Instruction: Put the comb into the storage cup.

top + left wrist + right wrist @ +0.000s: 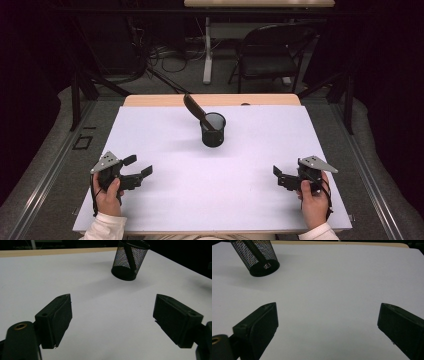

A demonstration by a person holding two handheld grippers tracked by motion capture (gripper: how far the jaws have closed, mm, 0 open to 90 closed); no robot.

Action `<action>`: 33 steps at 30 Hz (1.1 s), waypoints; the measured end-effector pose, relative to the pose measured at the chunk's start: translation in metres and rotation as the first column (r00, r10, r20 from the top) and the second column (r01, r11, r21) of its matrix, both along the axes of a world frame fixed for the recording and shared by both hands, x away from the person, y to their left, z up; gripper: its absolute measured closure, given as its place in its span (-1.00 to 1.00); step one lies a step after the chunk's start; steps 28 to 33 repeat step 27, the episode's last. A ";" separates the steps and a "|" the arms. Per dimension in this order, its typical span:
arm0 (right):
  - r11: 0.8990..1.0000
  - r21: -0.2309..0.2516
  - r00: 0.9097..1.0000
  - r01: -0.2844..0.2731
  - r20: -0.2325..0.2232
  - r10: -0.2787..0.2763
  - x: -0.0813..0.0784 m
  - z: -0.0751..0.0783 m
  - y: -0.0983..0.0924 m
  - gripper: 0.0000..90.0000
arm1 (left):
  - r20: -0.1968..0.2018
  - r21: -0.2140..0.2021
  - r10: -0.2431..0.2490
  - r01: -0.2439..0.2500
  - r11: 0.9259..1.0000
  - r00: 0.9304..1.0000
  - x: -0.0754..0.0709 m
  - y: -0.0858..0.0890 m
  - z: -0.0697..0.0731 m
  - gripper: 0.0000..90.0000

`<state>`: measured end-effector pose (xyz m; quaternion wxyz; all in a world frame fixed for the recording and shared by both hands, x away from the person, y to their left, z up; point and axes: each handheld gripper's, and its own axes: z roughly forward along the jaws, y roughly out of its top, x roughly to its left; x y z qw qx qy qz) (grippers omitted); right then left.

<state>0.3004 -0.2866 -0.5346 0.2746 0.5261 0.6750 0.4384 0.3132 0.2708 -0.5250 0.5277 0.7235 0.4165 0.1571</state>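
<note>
**Both grippers wait with spread jaws, mesh cup and dark tool at the table's far middle**

A white sheet covers most of the table, whose pale wooden edge shows as a strip along the far side, in the upper middle of the high view. Grey carpet lies around the table, and the room beyond is dark. A black folding chair stands in the upper right of that view, beside a white table leg with loose cables on the floor to its left.

A black mesh cup stands upright on the sheet, just above the centre of the high view. It shows at the top middle of the left gripper view and at the upper left of the right gripper view. A long, flat, dark tool stands in the cup. Its long axis is tilted, not upright: the lower end sits inside the cup and the upper end leans out over the rim toward the upper left of the high view, pointing at the far wooden edge. What kind of tool it is cannot be told.

The left gripper is at the lower left of the high view, the right gripper at the lower right. Each is held in a hand low over the sheet, well apart from the cup. Both have their jaws spread wide with only bare sheet between them.
</note>
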 end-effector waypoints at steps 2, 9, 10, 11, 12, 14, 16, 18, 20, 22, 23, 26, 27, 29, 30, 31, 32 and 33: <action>1.000 0.002 1.000 0.001 -0.001 -0.001 0.000 0.000 0.000 -0.93 | 0.001 0.004 0.002 -0.002 1.000 1.000 0.000 0.001 0.000 -0.64; 1.000 0.011 1.000 -0.001 -0.005 0.001 0.001 -0.002 0.000 -0.93 | -0.005 0.008 0.015 -0.015 1.000 1.000 0.002 0.004 -0.003 -0.64; 1.000 0.009 1.000 -0.001 -0.005 0.001 0.001 -0.002 0.000 -0.93 | -0.006 0.008 0.017 -0.017 1.000 1.000 0.003 0.004 -0.003 -0.64; 1.000 0.010 1.000 -0.002 -0.009 0.002 0.001 -0.002 0.000 -0.93 | -0.007 0.007 0.016 -0.016 1.000 1.000 0.003 0.004 -0.004 -0.64; 1.000 0.011 1.000 -0.002 -0.008 0.002 0.001 -0.002 0.001 -0.93 | -0.007 0.008 0.017 -0.016 1.000 1.000 0.003 0.004 -0.004 -0.64; 1.000 0.010 1.000 -0.002 -0.009 0.003 0.001 -0.002 0.001 -0.93 | -0.009 0.010 0.018 -0.018 1.000 1.000 0.003 0.004 -0.004 -0.64; 1.000 0.009 1.000 -0.002 -0.009 0.002 0.001 -0.002 0.000 -0.93 | -0.010 0.011 0.018 -0.018 1.000 1.000 0.004 0.005 -0.005 -0.64; 1.000 0.009 1.000 -0.003 -0.008 0.003 0.001 -0.003 0.000 -0.93 | -0.012 0.011 0.019 -0.019 1.000 1.000 0.005 0.005 -0.006 -0.64; 1.000 0.010 1.000 -0.002 -0.009 0.003 0.002 -0.003 0.000 -0.93 | -0.013 0.010 0.021 -0.021 1.000 1.000 0.005 0.005 -0.006 -0.64; 1.000 0.012 1.000 -0.002 -0.009 0.002 0.002 -0.003 0.000 -0.93 | -0.014 0.011 0.023 -0.023 1.000 1.000 0.005 0.006 -0.006 -0.64; 1.000 0.012 1.000 -0.003 -0.008 0.003 0.002 -0.003 0.000 -0.93 | -0.014 0.012 0.023 -0.022 1.000 1.000 0.005 0.006 -0.006 -0.64; 1.000 0.013 1.000 -0.003 -0.009 0.003 0.002 -0.003 0.000 -0.93 | -0.013 0.011 0.024 -0.023 1.000 1.000 0.005 0.006 -0.006 -0.64; 1.000 0.013 1.000 -0.003 -0.009 0.004 0.002 -0.003 0.000 -0.93 | -0.013 0.011 0.024 -0.024 1.000 1.000 0.005 0.006 -0.006 -0.64; 1.000 0.013 1.000 -0.003 -0.009 0.004 0.002 -0.003 0.000 -0.93 | -0.013 0.011 0.024 -0.024 1.000 1.000 0.005 0.006 -0.006 -0.64; 1.000 0.013 1.000 -0.003 -0.009 0.004 0.002 -0.003 0.000 -0.93 | -0.013 0.011 0.024 -0.024 1.000 1.000 0.005 0.006 -0.006 -0.64; 1.000 0.013 1.000 -0.003 -0.009 0.004 0.002 -0.003 0.000 -0.93 | -0.013 0.011 0.024 -0.024 1.000 1.000 0.005 0.006 -0.006 -0.64; 1.000 0.013 1.000 -0.003 -0.009 0.004 0.002 -0.003 0.000 -0.93 | -0.013 0.011 0.024 -0.024 1.000 1.000 0.005 0.006 -0.006 -0.64; 1.000 0.013 1.000 -0.003 -0.009 0.004 0.002 -0.003 0.000 -0.93 | -0.013 0.011 0.024 -0.024 1.000 1.000 0.005 0.006 -0.006 -0.64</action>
